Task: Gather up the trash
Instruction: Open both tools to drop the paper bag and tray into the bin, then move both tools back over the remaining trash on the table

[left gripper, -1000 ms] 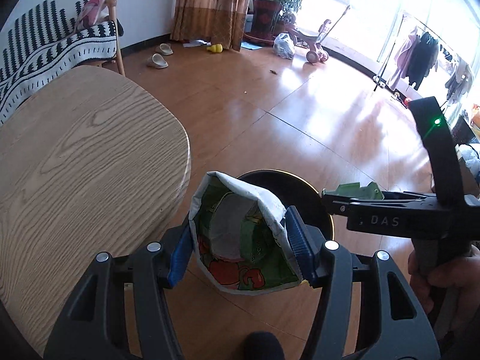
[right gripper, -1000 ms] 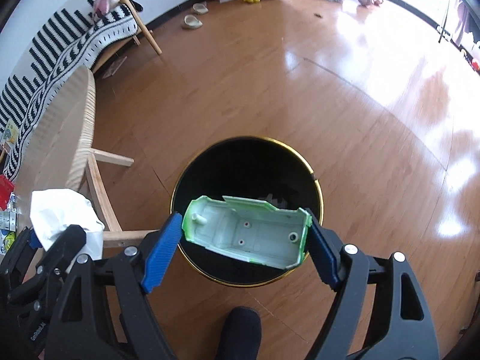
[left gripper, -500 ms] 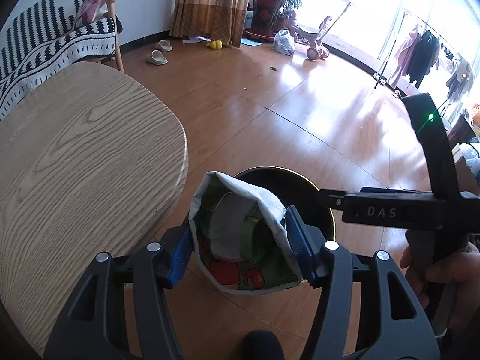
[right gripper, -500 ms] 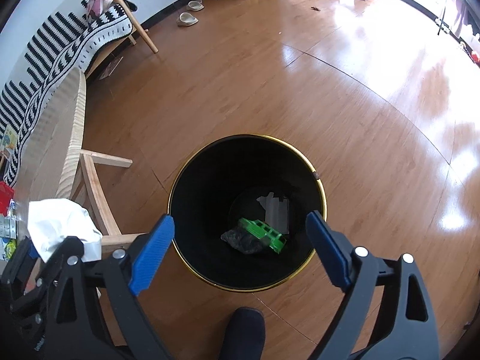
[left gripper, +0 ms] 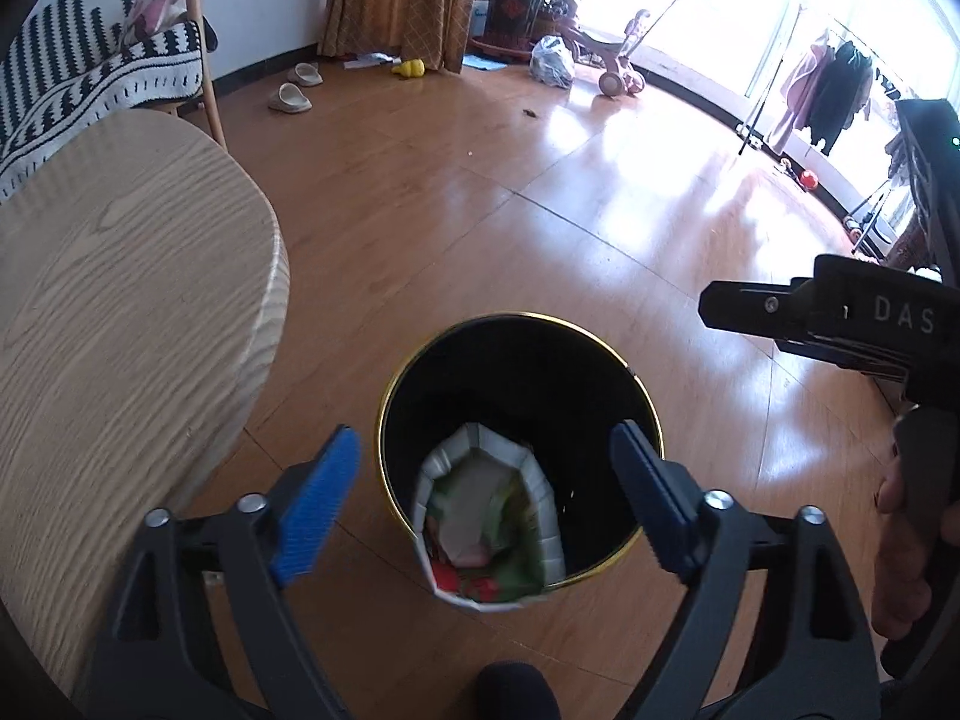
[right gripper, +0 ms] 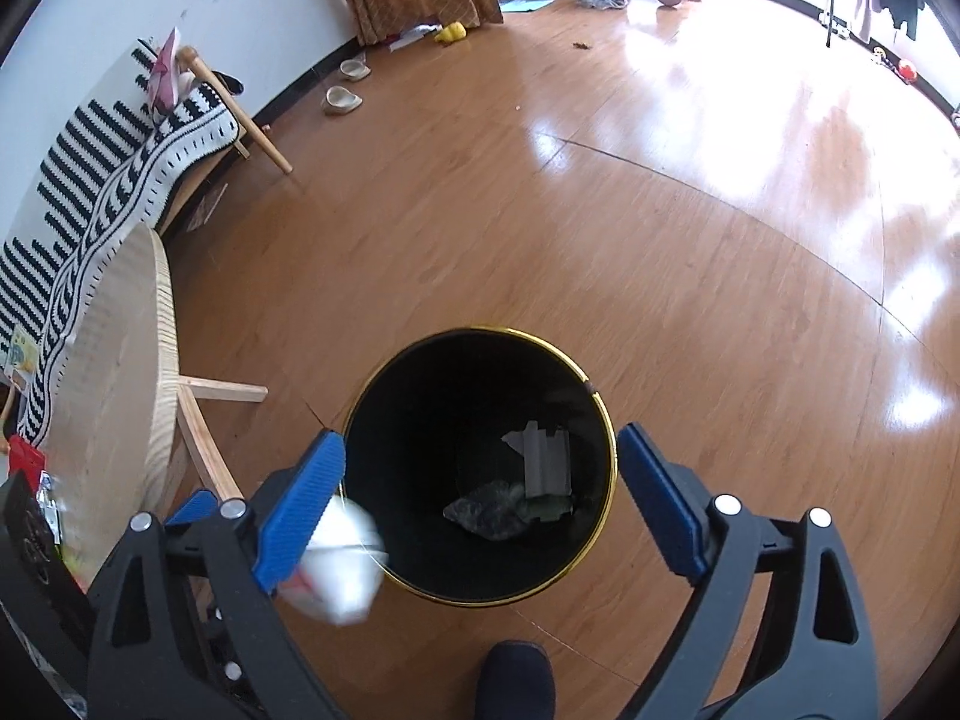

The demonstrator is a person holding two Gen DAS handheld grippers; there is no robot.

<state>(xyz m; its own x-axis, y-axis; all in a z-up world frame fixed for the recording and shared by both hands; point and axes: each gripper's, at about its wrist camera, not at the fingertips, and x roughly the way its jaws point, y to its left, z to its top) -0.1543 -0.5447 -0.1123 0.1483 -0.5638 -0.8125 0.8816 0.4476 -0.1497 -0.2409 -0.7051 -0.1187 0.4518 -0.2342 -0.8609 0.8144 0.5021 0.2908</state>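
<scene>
A black trash bin with a gold rim (left gripper: 636,384) (right gripper: 600,408) stands on the wood floor. My left gripper (left gripper: 486,498) is open above its near rim. A crumpled green and white snack bag (left gripper: 492,516) is loose between the jaws, falling over the bin's near edge. It shows blurred white in the right wrist view (right gripper: 342,564). My right gripper (right gripper: 480,492) is open and empty above the bin. Dark trash and a pale scrap (right gripper: 540,462) lie at the bin's bottom.
A round light-wood table (left gripper: 120,312) (right gripper: 114,396) stands just left of the bin. A striped-blanket bench (right gripper: 108,168) is by the wall. Slippers (left gripper: 294,96), a yellow toy, a bag and a child's tricycle lie far off. Small packets (right gripper: 24,468) sit at the table's left.
My left gripper has opened and let go of the snack bag, which drops toward the bin. My right gripper released the green toy-car piece into the bin earlier and has drawn back to the right.
</scene>
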